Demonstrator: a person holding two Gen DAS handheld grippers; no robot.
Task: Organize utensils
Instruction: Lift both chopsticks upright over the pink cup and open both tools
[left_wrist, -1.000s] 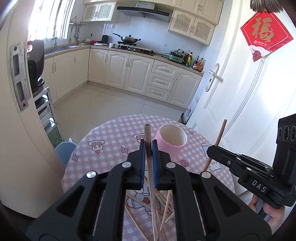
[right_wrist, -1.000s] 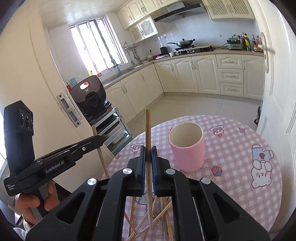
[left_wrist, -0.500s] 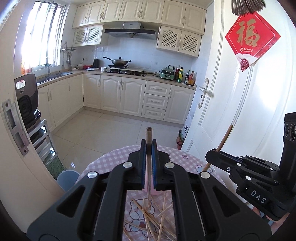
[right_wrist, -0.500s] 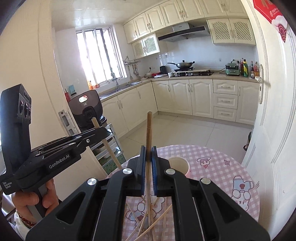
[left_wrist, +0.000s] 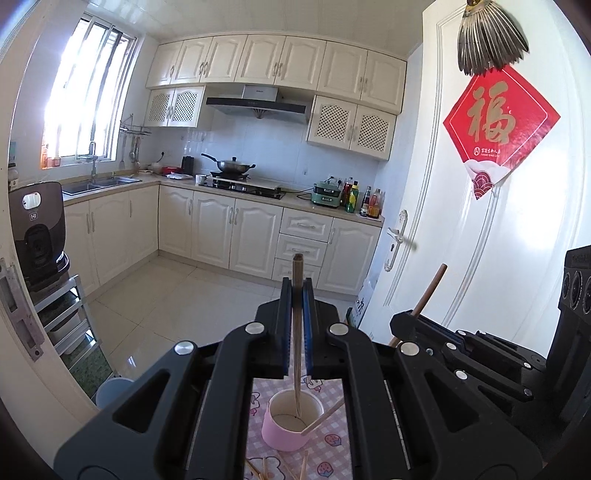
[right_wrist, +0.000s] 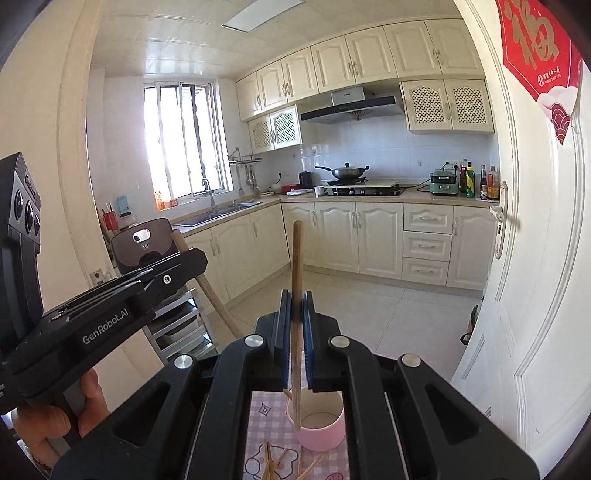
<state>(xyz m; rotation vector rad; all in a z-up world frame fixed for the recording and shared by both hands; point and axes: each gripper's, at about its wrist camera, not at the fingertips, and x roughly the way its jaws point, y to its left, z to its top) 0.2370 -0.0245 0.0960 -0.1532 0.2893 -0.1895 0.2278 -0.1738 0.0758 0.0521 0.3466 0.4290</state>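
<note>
My left gripper (left_wrist: 296, 295) is shut on a wooden chopstick (left_wrist: 297, 266) held upright. Its lower tip hangs inside the pink cup (left_wrist: 284, 435) on the checked tablecloth (left_wrist: 332, 443). My right gripper (right_wrist: 296, 299) is shut on a second chopstick (right_wrist: 296, 258), also upright, with its tip at the left rim of the pink cup (right_wrist: 325, 435). In the left wrist view that second chopstick (left_wrist: 428, 291) slants down to the cup's right rim. In the right wrist view the left gripper's body (right_wrist: 110, 310) and a hand (right_wrist: 51, 417) show at the left.
Several loose chopsticks (right_wrist: 273, 461) lie on the table in front of the cup. A white door (left_wrist: 498, 240) stands close on the right. A metal rack with a dark appliance (left_wrist: 37, 229) and a blue bin (left_wrist: 110, 391) stand to the left.
Both grippers have risen with their chopsticks and tipped up toward level. The cup has dropped low between the jaws, with the chopstick tips now at its mouth.
</note>
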